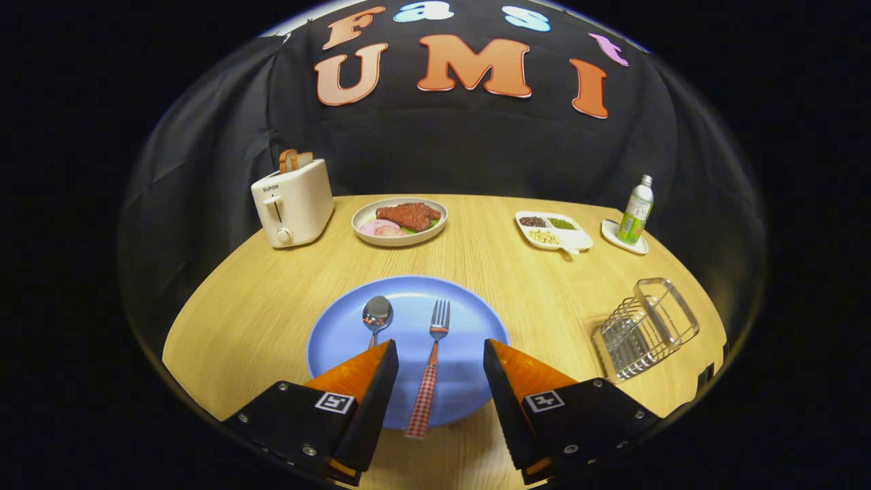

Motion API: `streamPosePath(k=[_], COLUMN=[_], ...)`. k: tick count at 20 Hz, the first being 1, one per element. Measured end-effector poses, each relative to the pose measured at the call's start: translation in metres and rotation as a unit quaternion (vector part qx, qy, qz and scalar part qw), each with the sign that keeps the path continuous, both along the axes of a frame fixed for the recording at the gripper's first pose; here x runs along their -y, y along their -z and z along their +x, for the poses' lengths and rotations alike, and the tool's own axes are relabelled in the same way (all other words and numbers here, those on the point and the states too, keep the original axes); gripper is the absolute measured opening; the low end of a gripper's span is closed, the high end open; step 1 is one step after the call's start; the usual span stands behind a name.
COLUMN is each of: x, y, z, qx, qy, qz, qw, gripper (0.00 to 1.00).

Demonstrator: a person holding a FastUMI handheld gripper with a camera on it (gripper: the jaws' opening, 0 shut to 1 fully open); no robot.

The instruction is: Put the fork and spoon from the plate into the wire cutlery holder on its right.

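Observation:
A blue plate (463,320) lies on the wooden table just ahead of my fingers. On it rests a fork (431,361) with a red checked handle, tines pointing away, its handle running back between my fingers. Left of the fork lies a spoon (376,314), bowl away from me; its handle goes under my left finger. My gripper (440,352) hovers over the plate's near half, open wide, with the fork's handle in the gap and neither finger touching it. The wire cutlery holder (643,330) stands to the right of the plate, leaning in the fisheye view.
Beyond the plate stand a white toaster (292,203) with bread, a dish of meat (400,220), a divided tray of grains (552,231) and a green bottle on a saucer (636,211). Bare table lies between plate and holder.

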State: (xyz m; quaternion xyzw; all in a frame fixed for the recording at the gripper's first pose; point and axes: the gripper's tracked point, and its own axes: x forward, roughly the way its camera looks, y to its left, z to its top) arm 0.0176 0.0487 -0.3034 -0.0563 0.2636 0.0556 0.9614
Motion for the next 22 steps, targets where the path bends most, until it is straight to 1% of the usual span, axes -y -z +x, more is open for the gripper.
streamPosePath(k=[2,3,4,5,6,7,10,12,13,16,19,22], x=[-0.001,-0.001,-0.001,-0.001,-0.001,0.000,0.001,0.004,0.004,0.007,0.013,0.035], y=[0.011,0.016,0.023,0.026,0.029,0.033,0.041,0.043,0.042,0.029,0.003,-0.031], z=[-0.002,-0.003,-0.003,-0.004,-0.004,-0.004,-0.006,-0.005,-0.004,-0.003,-0.003,-0.008], qx=[-0.017,-0.028,-0.038,-0.043,-0.048,-0.055,-0.071,-0.074,-0.078,-0.071,-0.066,-0.057], qy=[0.001,0.001,0.002,0.003,0.005,0.007,0.011,0.017,0.020,0.025,0.019,0.011], qz=[-0.004,-0.006,-0.009,-0.010,-0.010,-0.009,-0.005,-0.005,-0.002,0.009,0.017,0.007], qw=[1.000,1.000,0.999,0.999,0.999,0.998,0.997,0.997,0.997,0.997,0.997,0.998], gripper=[0.68,0.61,0.57,0.50,0.47,0.42,0.35,0.25,0.15,0.10,0.09,0.09])
